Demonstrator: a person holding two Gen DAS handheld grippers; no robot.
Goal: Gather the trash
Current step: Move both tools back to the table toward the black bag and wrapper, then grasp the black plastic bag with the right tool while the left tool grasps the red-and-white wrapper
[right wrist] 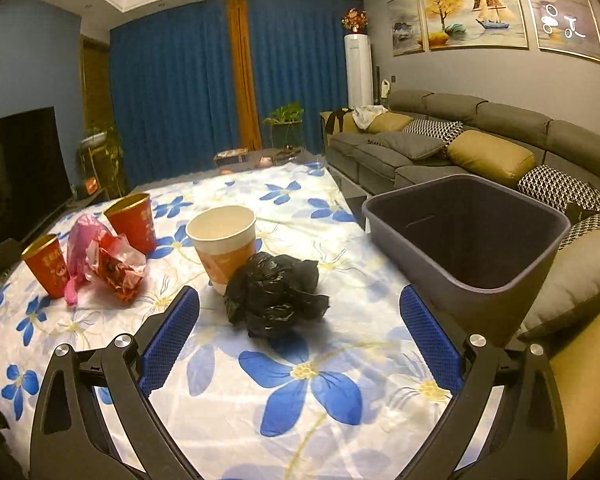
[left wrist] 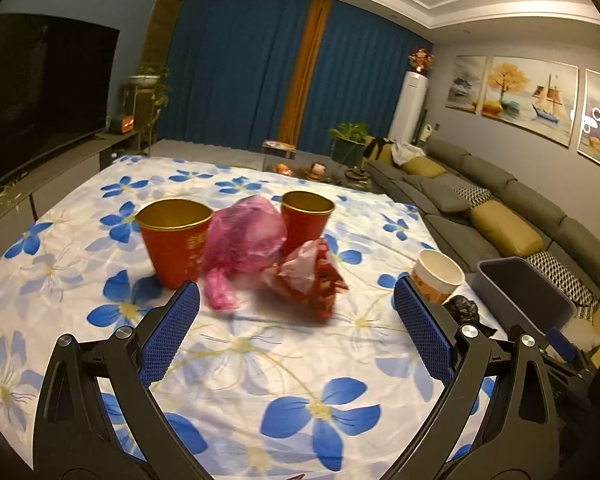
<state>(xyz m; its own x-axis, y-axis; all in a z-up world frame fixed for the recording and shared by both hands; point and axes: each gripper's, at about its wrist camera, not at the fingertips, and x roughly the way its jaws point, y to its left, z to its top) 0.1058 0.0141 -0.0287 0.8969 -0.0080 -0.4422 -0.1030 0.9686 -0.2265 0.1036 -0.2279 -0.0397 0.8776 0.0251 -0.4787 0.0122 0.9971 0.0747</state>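
Note:
Trash lies on a table with a blue-flower cloth (left wrist: 236,360). In the left wrist view, two red cups (left wrist: 174,240) (left wrist: 306,216) flank a pink plastic bag (left wrist: 242,248), with a crumpled red-and-white wrapper (left wrist: 312,276) in front. My left gripper (left wrist: 296,292) is open, just short of the wrapper. In the right wrist view, a crumpled black bag (right wrist: 276,292) lies against a white-and-orange paper cup (right wrist: 224,240). My right gripper (right wrist: 300,300) stands open around the near side of the black bag, pads apart from it. A grey bin (right wrist: 460,240) stands at the right.
A grey sofa (right wrist: 440,148) with yellow and patterned cushions runs along the right of the table. A dark TV (left wrist: 32,92) on a low unit is at the left. Beyond the table's far edge are a low glass table, potted plants and blue curtains.

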